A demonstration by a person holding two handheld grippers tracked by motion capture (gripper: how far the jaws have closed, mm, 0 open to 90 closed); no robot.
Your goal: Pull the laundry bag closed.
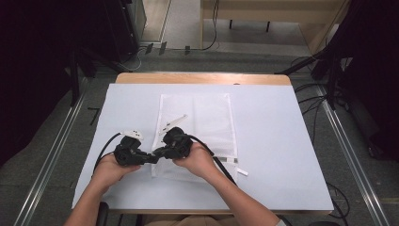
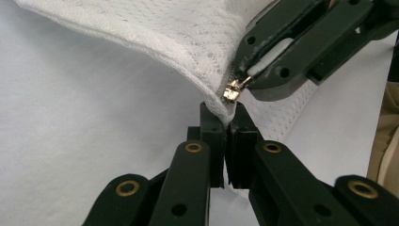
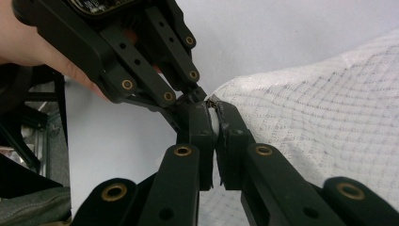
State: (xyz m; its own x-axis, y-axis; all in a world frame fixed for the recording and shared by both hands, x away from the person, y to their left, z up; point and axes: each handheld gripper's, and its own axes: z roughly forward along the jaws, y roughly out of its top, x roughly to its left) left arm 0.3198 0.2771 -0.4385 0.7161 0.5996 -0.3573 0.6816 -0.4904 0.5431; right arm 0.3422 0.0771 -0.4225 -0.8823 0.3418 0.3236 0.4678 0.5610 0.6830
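We clamp the left tool (image 2: 226, 123) on the mesh bag's (image 1: 211, 117) corner for anchorage, our right tool (image 3: 212, 113) pinching the zipper pull (image 2: 232, 89).

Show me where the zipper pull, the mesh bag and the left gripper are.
zipper pull (image 2: 233, 89): left gripper view, on its gold metal body.
mesh bag (image 1: 211, 117): high view, on its flat white middle.
left gripper (image 2: 227, 117): left gripper view, between its tips, shut on the bag's corner.

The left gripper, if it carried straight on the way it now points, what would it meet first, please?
Most likely the right gripper: its jaws sit just ahead, at the zipper slider of the mesh bag that the left gripper pinches. Depth is hard to judge.
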